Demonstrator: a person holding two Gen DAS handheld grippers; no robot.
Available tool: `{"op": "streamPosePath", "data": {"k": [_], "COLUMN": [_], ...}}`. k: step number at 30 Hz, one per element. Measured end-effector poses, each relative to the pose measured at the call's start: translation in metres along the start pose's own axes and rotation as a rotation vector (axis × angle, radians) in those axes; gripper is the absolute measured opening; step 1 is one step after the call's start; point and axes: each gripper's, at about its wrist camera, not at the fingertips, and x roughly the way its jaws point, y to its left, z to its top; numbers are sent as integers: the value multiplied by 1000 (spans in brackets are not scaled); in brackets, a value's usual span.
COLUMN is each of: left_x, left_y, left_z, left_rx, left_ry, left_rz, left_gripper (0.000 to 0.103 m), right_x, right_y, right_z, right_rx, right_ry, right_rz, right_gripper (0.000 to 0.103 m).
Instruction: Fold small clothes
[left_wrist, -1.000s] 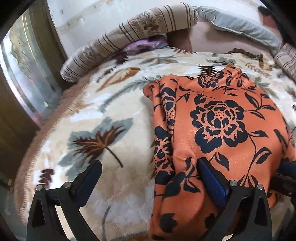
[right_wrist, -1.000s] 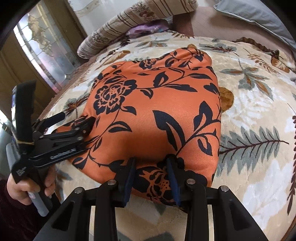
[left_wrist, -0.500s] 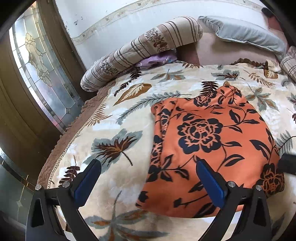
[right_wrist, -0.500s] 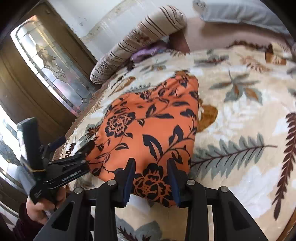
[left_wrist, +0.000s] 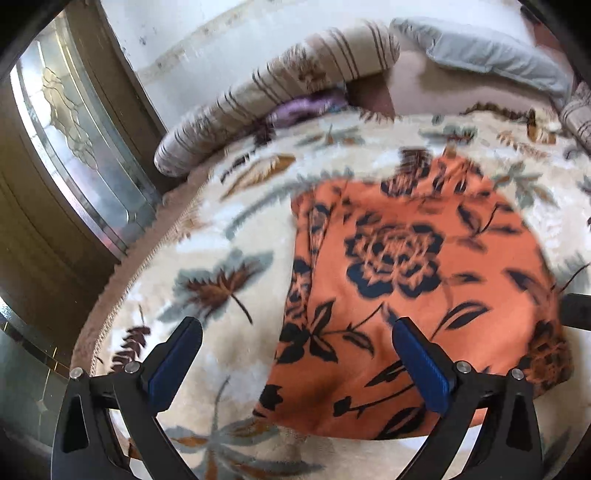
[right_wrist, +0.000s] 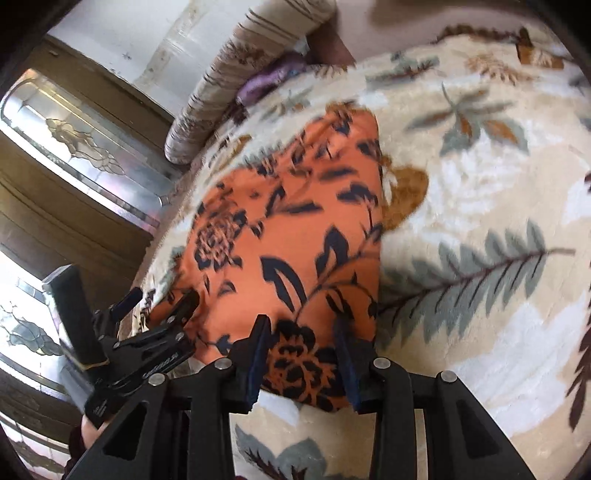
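Here, an orange garment (left_wrist: 424, 295) printed with dark navy roses and leaves lies folded into a rough rectangle on a bed, its smooth, slightly glossy cloth set against a plush cream blanket (left_wrist: 229, 258) patterned with grey-green fern fronds and brown leaves. The garment's left edge shows a narrow doubled strip of fabric, and its near corners are rounded and soft. Behind it sit a long striped bolster (left_wrist: 280, 92), a crumpled purple cloth (left_wrist: 306, 107) tucked beneath it, and a flat grey pillow (left_wrist: 480, 55). A wooden door with leaded, frosted glass (left_wrist: 74, 147) stands to the left of the bed. The left gripper (left_wrist: 295, 365) hangs above the garment's near left corner with its blue-padded jaws spread wide and nothing between them. The right gripper (right_wrist: 303, 362) has its jaws set narrow astride the near right corner of the garment, where the cloth bunches between the pads; whether they press on it cannot be told. A hand (right_wrist: 92, 432) at the lower left of the right wrist view grasps the left gripper's handle. Compared with a second ago, both cameras sit farther back from the garment, so more blanket and door show, and the right wrist view has tilted.
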Motion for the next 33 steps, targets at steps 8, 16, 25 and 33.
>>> {"op": "streamPosePath", "data": {"k": [8,16,25,33], "left_x": [-45,-70,-100,-115], "left_y": [-1,4,18,30], "left_z": [19,27,36,43], "left_rx": [-3,-11,-31,-61], "left_ry": [-97,-125,-180,-183], "left_rz": [0,18,73,89], "left_gripper": [103,103,103,103], "right_x": [-36,-63,-83,-95], "right_y": [6,1,20,30], "right_z": [2,6,-1,-9], "right_rx": [-23,-6,-92,-137], "right_ry": [-126,-210,-284,-342], "right_rz": [23,87,146,168], "right_gripper": [67,67,67,67]}}
